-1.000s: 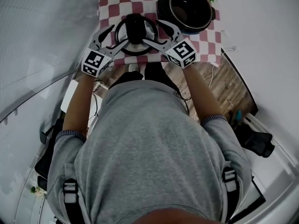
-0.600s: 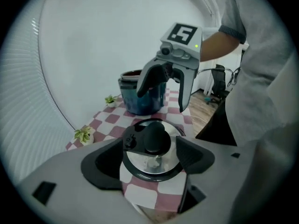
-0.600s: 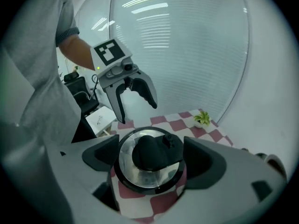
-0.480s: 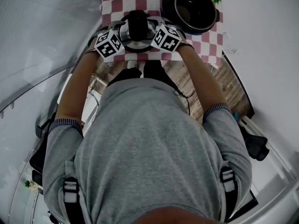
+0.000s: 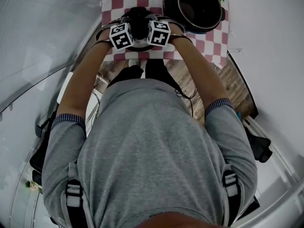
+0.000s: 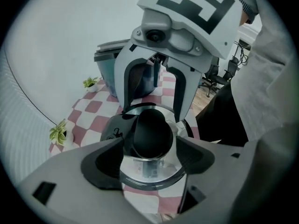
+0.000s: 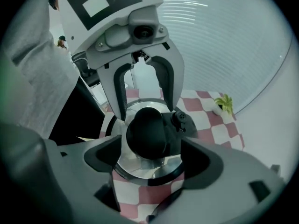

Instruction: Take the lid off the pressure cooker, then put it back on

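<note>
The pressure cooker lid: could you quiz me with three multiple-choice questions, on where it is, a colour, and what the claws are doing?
1. Where is the lid? A on the floor; B on the checked tablecloth beside the open pot; C in a sink.
2. Its knob is: A red; B black; C white.
3. The right gripper has its jaws: A clamped on the knob; B open around it; C holding a spoon.
Answers: B, cloth shows round it; B, plainly black; B, gaps either side.

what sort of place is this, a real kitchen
Probably a staged setup in an office or lab, not a home kitchen: a checkered tablecloth, an open pressure cooker, and office chairs behind.
</note>
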Demonstrator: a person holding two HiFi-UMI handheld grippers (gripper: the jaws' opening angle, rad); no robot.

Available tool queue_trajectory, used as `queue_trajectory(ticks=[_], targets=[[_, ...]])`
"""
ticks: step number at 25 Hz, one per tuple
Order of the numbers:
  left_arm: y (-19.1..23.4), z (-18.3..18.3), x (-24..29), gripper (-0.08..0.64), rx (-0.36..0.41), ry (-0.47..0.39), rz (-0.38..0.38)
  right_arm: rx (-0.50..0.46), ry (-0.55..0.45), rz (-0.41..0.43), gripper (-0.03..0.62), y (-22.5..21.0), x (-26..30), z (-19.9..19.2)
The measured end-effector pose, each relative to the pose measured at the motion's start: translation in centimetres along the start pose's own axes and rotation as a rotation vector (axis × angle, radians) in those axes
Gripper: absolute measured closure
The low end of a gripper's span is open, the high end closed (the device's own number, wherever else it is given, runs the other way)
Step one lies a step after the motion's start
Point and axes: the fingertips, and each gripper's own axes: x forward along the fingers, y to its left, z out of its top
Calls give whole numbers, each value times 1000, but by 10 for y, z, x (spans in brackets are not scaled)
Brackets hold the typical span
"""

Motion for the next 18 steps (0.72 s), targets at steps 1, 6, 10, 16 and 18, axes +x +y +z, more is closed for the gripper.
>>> queue_trajectory(ticks=[1, 6, 10, 16, 18], targets=[[0, -1, 3, 200, -3, 9, -7, -4, 5, 7, 181, 1, 3, 1], [-2, -3, 17, 201, -4, 42, -27, -31, 37, 34, 204, 4, 17, 0], [-4, -1, 23, 201, 0, 43, -37, -50, 62, 48, 258, 6, 24, -2], [-1, 2, 26, 263, 25, 44, -9, -73, 81, 52, 311, 4, 25, -3], [1, 2, 26, 268, 27, 43, -2, -80, 81, 54, 311, 5, 26, -2]])
